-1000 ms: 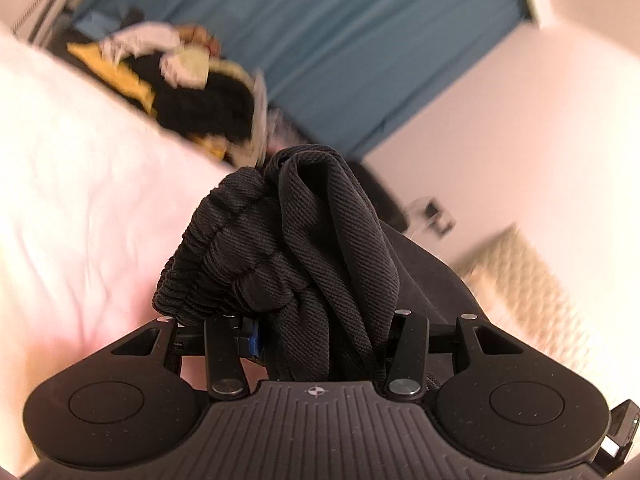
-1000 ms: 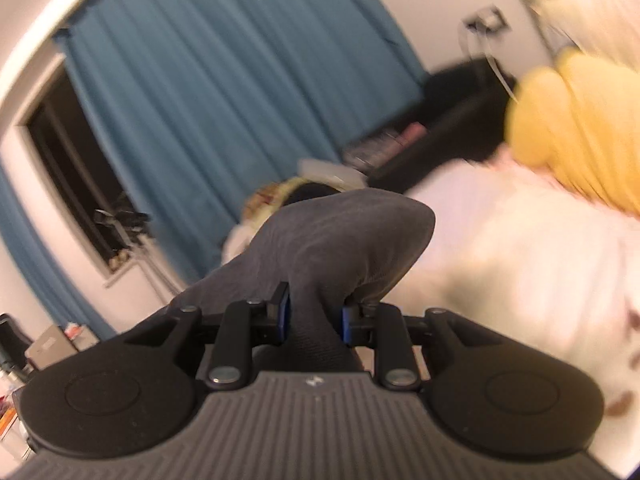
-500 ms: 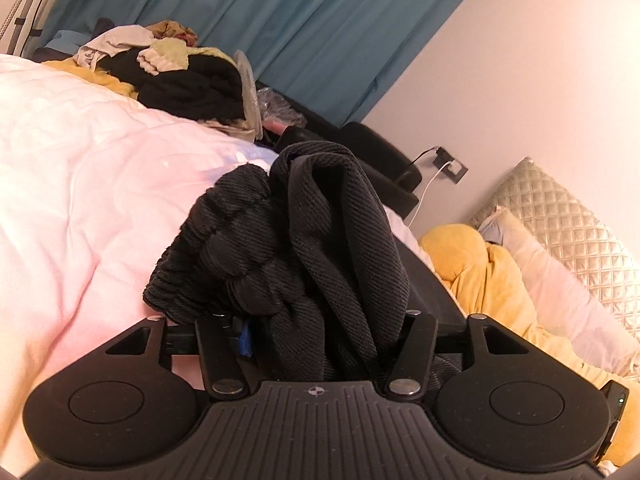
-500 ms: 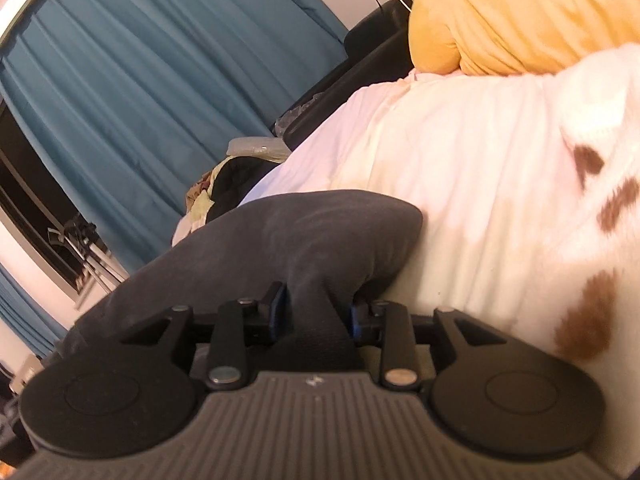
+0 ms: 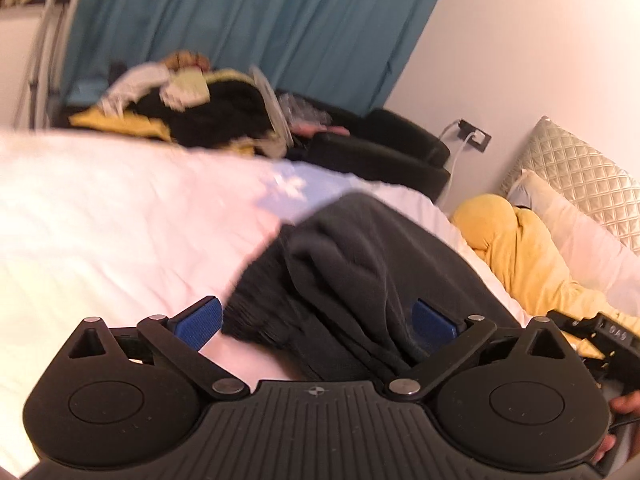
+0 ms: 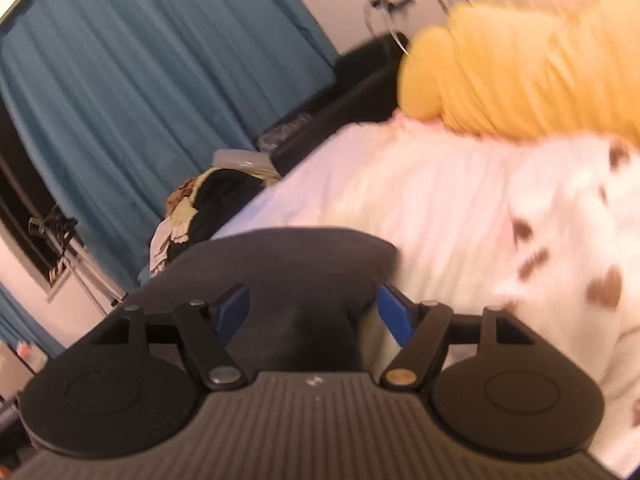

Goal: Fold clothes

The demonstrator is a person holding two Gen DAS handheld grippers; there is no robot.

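A dark grey-black ribbed garment (image 5: 360,264) lies bunched on the white bed cover (image 5: 120,216). My left gripper (image 5: 316,322) has its jaws opening wide; the cloth lies loose between the blue pads (image 5: 200,320) and leans against the right one. In the right wrist view the same dark garment (image 6: 288,264) sits in a rounded fold in front of my right gripper (image 6: 314,314). Its jaws are opening too, and the blue pads (image 6: 394,314) stand clear of the cloth between them.
A heap of black, yellow and white clothes (image 5: 192,104) lies at the far edge of the bed before a teal curtain (image 5: 248,20). A yellow blanket (image 5: 532,256) and pillows (image 5: 584,168) lie at the right. A black chair (image 5: 380,152) stands beyond. A hand (image 5: 624,404) shows bottom right.
Both grippers have let go of the dark garment: their jaws went from clamped on the cloth to wide apart. The garment has dropped from a raised bunch to a lower heap on the bed.
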